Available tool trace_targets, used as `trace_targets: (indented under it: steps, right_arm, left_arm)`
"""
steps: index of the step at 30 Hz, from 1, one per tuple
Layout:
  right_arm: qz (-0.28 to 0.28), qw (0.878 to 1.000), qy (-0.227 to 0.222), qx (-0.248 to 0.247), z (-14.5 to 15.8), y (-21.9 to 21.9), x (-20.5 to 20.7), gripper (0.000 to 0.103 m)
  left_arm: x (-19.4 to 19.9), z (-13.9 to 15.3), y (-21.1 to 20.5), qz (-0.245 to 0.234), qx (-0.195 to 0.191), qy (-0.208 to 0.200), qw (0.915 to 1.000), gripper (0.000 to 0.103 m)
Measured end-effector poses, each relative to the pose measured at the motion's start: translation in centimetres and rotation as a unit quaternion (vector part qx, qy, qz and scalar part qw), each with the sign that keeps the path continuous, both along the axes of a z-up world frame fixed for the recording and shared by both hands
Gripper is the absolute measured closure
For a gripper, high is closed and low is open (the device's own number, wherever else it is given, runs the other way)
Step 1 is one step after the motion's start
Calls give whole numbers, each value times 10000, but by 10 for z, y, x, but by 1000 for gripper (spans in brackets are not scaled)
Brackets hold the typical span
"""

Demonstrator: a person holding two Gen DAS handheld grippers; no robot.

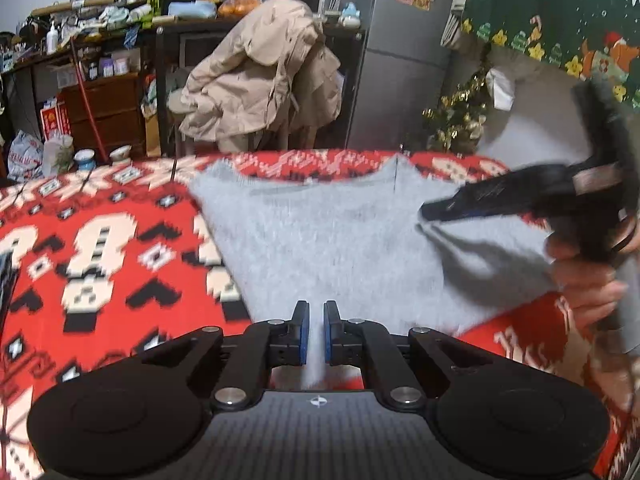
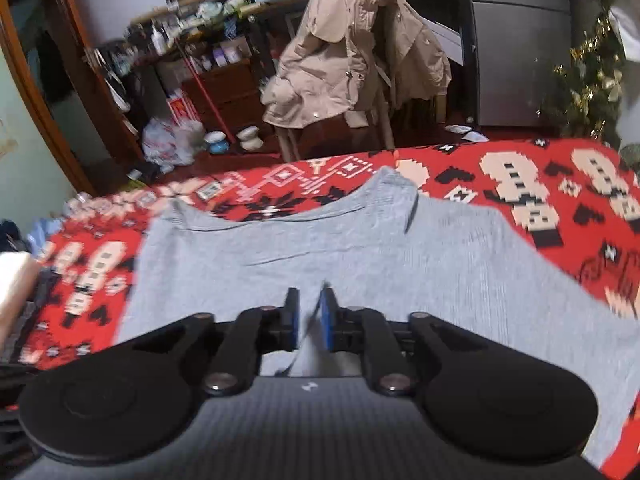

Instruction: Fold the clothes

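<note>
A grey knitted top (image 1: 340,240) lies spread on a red patterned blanket (image 1: 100,240), its neckline toward the far edge. My left gripper (image 1: 316,312) is at the top's near edge, jaws almost together, pinching a raised strip of grey fabric between the blue pads (image 1: 303,332). The right gripper (image 1: 440,212) appears blurred at the right, held by a hand (image 1: 588,292) just above the cloth. In the right wrist view the right gripper (image 2: 309,300) hovers over the grey top (image 2: 360,248). Its pads stand slightly apart with a soft fold of fabric lying loose between them.
The blanket (image 2: 540,200) covers a bed or table whose far edge runs across both views. Beyond it are a chair draped with a beige coat (image 1: 260,76), a grey fridge (image 1: 400,60), a small Christmas tree (image 1: 460,116) and cluttered shelves (image 1: 100,20). A pale bundle (image 2: 16,284) lies at the left.
</note>
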State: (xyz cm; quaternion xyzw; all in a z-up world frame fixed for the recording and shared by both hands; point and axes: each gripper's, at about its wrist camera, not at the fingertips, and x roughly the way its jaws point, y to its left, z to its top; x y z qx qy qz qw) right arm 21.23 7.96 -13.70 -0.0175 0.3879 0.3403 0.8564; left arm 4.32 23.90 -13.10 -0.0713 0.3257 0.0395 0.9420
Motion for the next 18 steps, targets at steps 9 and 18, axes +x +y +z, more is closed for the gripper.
trace_targets:
  steps: [9,18]
  right_arm:
    - [240,9978,-423,-459,-14,34,1,102]
    - [-241,9950,-626,-739,-17,33,3,102]
  left_arm:
    - [22,-16,13,115,12,167,9998,95]
    - [20,-17,15,142,-68,193,9997,93]
